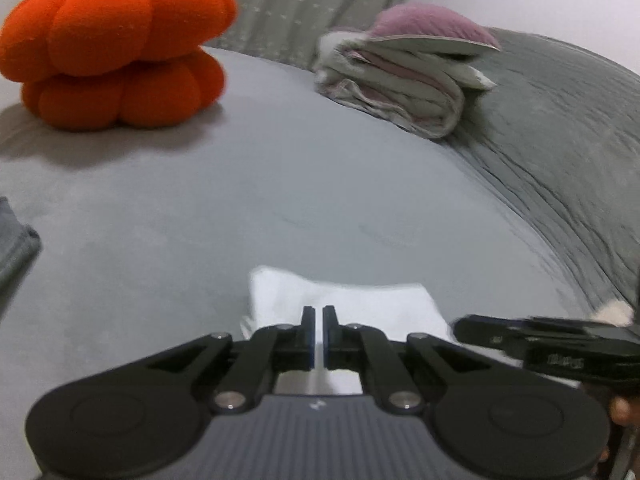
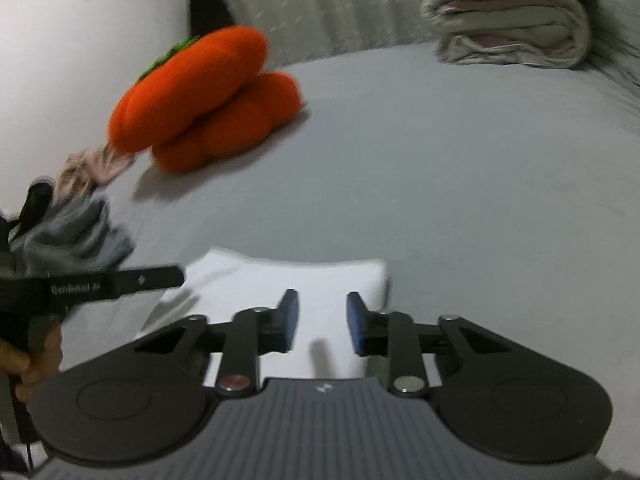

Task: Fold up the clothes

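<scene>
A folded white cloth (image 1: 352, 300) lies flat on the grey bed sheet (image 1: 280, 200), right below both grippers. My left gripper (image 1: 319, 314) is shut, its tips over the cloth's near part; I cannot tell whether any fabric is pinched. In the right wrist view the left gripper (image 2: 181, 274) comes in from the left, its tip at the white cloth's (image 2: 280, 284) left corner. My right gripper (image 2: 322, 304) stands open above the cloth, blue pads (image 2: 356, 320) apart with nothing gripped. Its tip also shows in the left wrist view, where the right gripper (image 1: 460, 325) sits at the cloth's right edge.
Two stacked orange pumpkin cushions (image 1: 116, 48) sit at the back left. A folded blanket pile (image 1: 400, 84) with a purple pillow (image 1: 428, 22) is at the back right beside a grey quilt (image 1: 560, 140). A crumpled grey garment (image 2: 72, 236) and a beige one (image 2: 88, 168) lie left.
</scene>
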The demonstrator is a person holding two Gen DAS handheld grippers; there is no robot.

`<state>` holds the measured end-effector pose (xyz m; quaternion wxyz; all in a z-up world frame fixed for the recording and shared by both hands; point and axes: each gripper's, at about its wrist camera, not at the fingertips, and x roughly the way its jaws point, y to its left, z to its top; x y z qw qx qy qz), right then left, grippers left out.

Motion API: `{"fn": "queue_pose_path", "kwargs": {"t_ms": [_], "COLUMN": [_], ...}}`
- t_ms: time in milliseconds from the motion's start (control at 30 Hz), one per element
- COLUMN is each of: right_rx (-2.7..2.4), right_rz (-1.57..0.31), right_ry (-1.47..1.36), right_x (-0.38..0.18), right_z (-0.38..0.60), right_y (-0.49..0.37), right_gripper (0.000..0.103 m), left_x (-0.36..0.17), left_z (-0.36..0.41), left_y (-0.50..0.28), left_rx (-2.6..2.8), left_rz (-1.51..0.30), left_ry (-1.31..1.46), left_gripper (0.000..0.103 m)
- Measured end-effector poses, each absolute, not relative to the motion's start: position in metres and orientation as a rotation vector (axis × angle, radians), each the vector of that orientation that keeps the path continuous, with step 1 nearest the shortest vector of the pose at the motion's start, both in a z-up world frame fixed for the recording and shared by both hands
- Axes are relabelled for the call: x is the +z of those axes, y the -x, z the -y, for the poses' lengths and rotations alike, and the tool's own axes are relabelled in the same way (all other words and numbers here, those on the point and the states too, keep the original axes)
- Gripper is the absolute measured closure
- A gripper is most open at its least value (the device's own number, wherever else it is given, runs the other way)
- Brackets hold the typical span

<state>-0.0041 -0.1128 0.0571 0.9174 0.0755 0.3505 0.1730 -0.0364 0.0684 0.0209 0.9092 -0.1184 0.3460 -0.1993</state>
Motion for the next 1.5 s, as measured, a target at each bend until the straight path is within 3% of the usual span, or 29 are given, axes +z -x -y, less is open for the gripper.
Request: {"fn": "queue_pose_path", "kwargs": {"t_ms": [100,333,400,467,633,1367,1400,1467,1500], "right_rx": [0.415,0.433,0.419,0.442,0.43,0.437,0.435,0.436,0.44], "right_rz": [-0.767,-0.831,-0.817,-0.791,-0.82,-0.873,-0.866,-0.837,-0.81], "right_ry": [-0.097,0.002,-0.001,0.02,0.037,-0.069,-0.07,-0.057,-0.041], "right_x": [0.052,0.037,0.042,0.048,0.036,0.029,0.034,0.043,0.047], "right_z": [0.099,0.088,0.09,0.09,0.095,0.118,0.119,0.12,0.118], "right_y": [0.011,0.017,0.026,0.04,0.055,0.07,0.072,0.076,0.079], "right_gripper": [0.092,0.096,0.094,0.083,0.096,0.095,0.093,0.081,0.081], "left_x": [0.016,-0.006,-0.002,0.006,0.0,-0.002,0.002,0.01,0.015], "left_z": [-0.059,-0.065,-0.073,-0.075,-0.071,-0.073,-0.074,-0.071,-0.069], "left_y": [0.045,0.039,0.048,0.061,0.078,0.097,0.1,0.106,0.109], "left_rx": [-0.429,-0.397,-0.386,-0.393,-0.364,-0.303,-0.307,-0.322,-0.333], "left_rz": [-0.736,-0.797,-0.788,-0.761,-0.784,-0.785,-0.778,-0.745,-0.725], "left_ry": [0.195,0.22,0.252,0.238,0.196,0.091,0.098,0.085,0.074], "left_gripper": [0.1,0.101,0.101,0.1,0.1,0.1,0.1,0.1,0.099]}}
